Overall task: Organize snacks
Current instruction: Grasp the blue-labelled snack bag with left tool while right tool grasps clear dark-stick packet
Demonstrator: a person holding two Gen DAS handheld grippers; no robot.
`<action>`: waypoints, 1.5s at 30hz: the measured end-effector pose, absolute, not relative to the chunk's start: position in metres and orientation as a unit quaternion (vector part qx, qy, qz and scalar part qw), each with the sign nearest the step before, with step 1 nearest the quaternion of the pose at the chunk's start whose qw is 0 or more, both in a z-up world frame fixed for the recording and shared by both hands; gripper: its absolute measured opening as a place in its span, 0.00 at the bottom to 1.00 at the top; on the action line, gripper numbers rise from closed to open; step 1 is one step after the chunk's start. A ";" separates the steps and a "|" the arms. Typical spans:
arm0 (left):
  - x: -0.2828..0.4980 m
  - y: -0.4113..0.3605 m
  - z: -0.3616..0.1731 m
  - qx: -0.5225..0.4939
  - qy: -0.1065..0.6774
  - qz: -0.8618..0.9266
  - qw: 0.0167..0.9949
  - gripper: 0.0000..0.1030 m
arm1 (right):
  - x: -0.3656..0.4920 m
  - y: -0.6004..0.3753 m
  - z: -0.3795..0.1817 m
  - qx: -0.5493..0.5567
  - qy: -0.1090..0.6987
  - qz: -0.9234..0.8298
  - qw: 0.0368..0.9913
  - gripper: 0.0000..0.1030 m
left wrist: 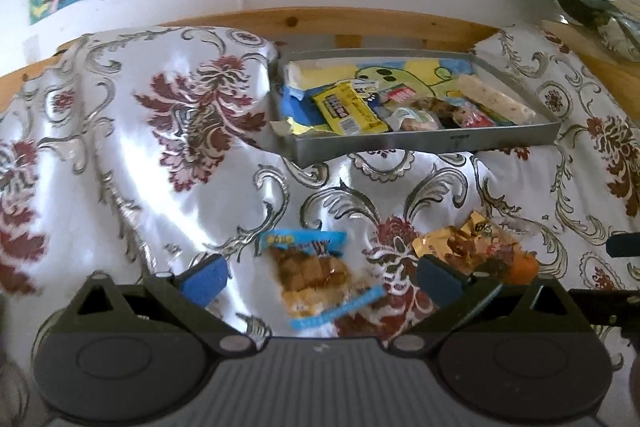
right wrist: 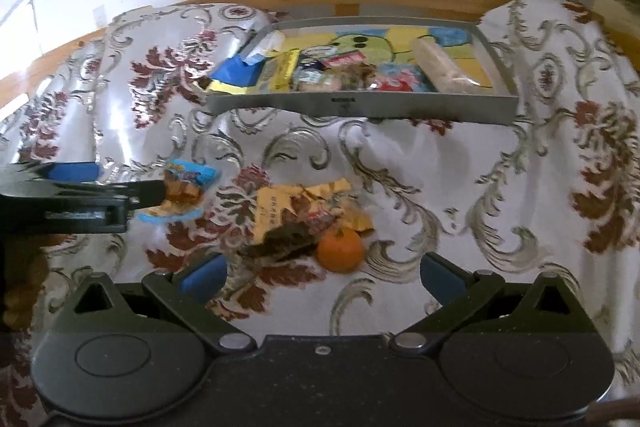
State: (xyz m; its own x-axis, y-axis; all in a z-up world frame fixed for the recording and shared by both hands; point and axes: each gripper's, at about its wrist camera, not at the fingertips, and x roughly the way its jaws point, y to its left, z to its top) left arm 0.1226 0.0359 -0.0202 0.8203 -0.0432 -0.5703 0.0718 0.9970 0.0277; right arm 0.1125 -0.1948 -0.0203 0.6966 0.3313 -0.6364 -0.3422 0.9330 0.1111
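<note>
Left wrist view shows you the bed [left wrist: 120, 131] under its white floral cover, with the grey tray [left wrist: 420, 143] resting toward the wooden headboard edge and already carrying several snacks.

Of those, the yellow bar [left wrist: 348, 109] has dark block lettering on its wrapper, too blurred to read. The long pale roll [left wrist: 496, 99] lies along the tray's right side, and no writing on it can be made out.

On the cover nearer you, well short of the tray, lie the loose snacks. The blue-edged packet [left wrist: 316, 275] sits directly ahead of your left hand-held gripper [left wrist: 320, 277], between its widely spread fingers, which hold nothing. Its long axis runs roughly away from you, tilted a little to the right, so I judge that closing across its narrow width should catch it. Its top band carries yellow print that cannot be read.

Just to the right, the gold wrapper [right wrist: 304, 203] lies crumpled, with a line of small dark characters too small to read. The orange fruit [right wrist: 341, 249] touches its near corner.

Your right hand-held gripper [right wrist: 320, 275] is likewise spread wide and empty, with the fruit just ahead, so it is the nearer one for that cluster.
</note>
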 end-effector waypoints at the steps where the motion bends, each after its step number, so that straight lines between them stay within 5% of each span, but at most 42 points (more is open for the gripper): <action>1: 0.126 0.037 -0.021 0.022 0.303 -0.035 0.952 1.00 | 0.113 -0.195 -0.020 -0.008 0.344 0.183 0.921 0.99; 18: 0.180 0.062 -0.056 -0.066 0.412 -0.060 0.907 0.95 | 0.137 -0.171 -0.046 0.079 0.407 0.218 0.884 0.70; 34: 0.200 0.056 -0.062 -0.026 0.417 -0.049 0.907 0.95 | 0.180 -0.168 -0.067 0.194 0.432 0.146 0.869 0.50; 38: 0.202 0.048 -0.064 0.005 0.415 -0.035 0.909 0.83 | 0.184 -0.170 -0.070 0.205 0.438 0.125 0.866 0.29; 45: 0.195 0.050 -0.061 0.005 0.405 -0.034 0.914 0.71 | 0.181 -0.169 -0.070 0.204 0.436 0.129 0.867 0.24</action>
